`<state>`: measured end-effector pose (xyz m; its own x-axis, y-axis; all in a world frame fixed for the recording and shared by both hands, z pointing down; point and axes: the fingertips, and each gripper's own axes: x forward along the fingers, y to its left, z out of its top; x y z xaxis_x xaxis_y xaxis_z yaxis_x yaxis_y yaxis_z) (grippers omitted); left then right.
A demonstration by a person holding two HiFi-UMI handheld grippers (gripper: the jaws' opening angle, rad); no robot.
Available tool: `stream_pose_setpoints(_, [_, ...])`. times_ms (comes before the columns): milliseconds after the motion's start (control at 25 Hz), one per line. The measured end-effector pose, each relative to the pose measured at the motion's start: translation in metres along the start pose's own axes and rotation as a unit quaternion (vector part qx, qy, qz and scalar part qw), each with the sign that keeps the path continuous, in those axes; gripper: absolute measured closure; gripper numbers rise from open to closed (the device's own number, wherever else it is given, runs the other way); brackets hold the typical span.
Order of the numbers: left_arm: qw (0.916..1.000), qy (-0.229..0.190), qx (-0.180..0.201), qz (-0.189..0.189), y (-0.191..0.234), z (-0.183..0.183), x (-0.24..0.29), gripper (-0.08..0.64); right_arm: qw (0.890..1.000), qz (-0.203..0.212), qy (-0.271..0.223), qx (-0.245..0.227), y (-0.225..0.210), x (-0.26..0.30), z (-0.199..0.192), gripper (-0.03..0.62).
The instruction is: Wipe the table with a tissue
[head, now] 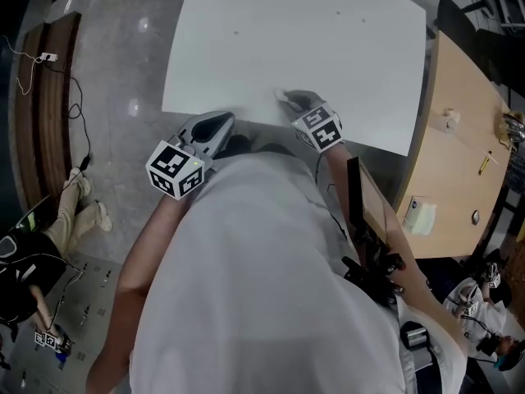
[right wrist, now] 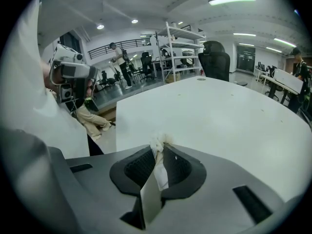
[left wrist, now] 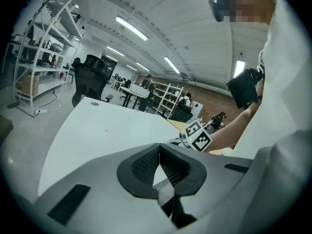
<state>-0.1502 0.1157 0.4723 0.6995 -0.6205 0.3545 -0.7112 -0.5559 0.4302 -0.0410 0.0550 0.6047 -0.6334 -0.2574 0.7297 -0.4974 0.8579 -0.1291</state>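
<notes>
Right gripper view: we see right gripper (right wrist: 163,146) clamped on tissue (right wrist: 159,172), over near edge of table (right wrist: 234,126), 6 o'clock. Left gripper (left wrist: 159,146) closed, empty, at 7 o'clock. We judge: press tissue flat, sweep toward 12, overlapping strokes.

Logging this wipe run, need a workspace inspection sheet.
Surface: white rectangular table, bare apart from a few tiny dark specks.
Job's things: crumpled white tissue, pinched in the right gripper.
Clutter: nothing seen on the table.
Grippers: right shut on the tissue at the table's near edge; left gripper shut, empty, near that edge.
Cables: thin black cable on the grey floor, left of the table.
Surroundings: tan wooden desk to the right; person sitting on the floor at left.
</notes>
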Motion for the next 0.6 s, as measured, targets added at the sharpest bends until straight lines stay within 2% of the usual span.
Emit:
stream_pose_setpoints(160, [0.9999,-0.006,0.008,0.011,-0.011,-0.004,-0.007,0.554,0.999,0.024,-0.001,-0.025,0.031,-0.004,-0.012,0.537])
stream_pose_setpoints(360, [0.9998,-0.008,0.016,0.003,-0.014,0.004,-0.005,0.554,0.998,0.049,0.010,-0.035,0.054,-0.008,-0.020,0.537])
stream_pose_setpoints(600, [0.9994,-0.006,0.033,0.000,-0.015,0.007,0.000,0.554,0.995,0.072,0.025,-0.063,0.056,-0.002,-0.013,0.537])
